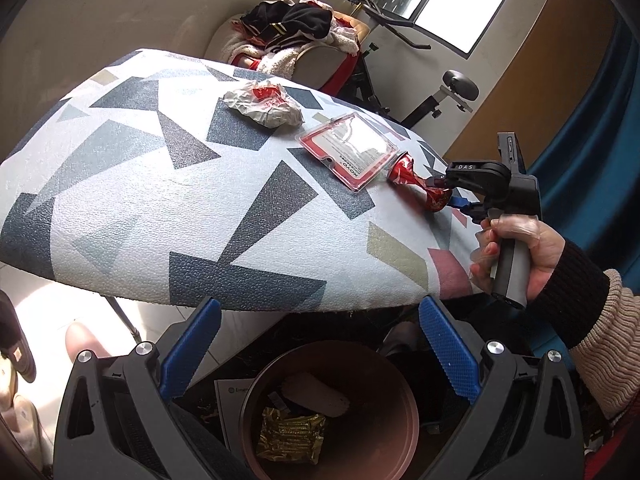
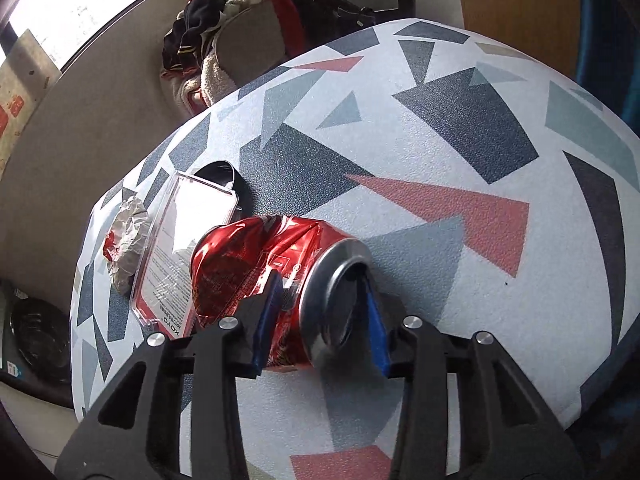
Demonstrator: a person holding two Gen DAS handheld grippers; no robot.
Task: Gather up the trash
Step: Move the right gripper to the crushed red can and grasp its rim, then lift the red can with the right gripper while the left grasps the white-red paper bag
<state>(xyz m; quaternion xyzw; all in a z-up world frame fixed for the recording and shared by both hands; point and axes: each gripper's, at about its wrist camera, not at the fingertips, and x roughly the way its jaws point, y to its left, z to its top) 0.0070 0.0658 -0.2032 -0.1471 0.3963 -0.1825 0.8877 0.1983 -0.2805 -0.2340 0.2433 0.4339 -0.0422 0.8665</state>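
A crushed red can [image 2: 256, 264] lies on the patterned table [image 2: 440, 140], also seen in the left wrist view [image 1: 416, 186]. My right gripper [image 2: 320, 300] is shut on the can's open end, its blue pads [image 2: 267, 312] pressing each side; it shows in the left wrist view [image 1: 446, 194]. A clear plastic package [image 1: 348, 150] with a red card lies beside the can, and a crumpled wrapper [image 1: 266, 104] lies farther along. My left gripper [image 1: 318, 344] is open and empty, held above a brown bin [image 1: 332, 412] below the table's edge.
The bin holds a gold wrapper [image 1: 290, 438] and other scraps. A chair piled with clothes [image 1: 292, 36] stands behind the table, and an exercise machine [image 1: 452, 88] stands near the window. A blue curtain [image 1: 592, 140] hangs at the right.
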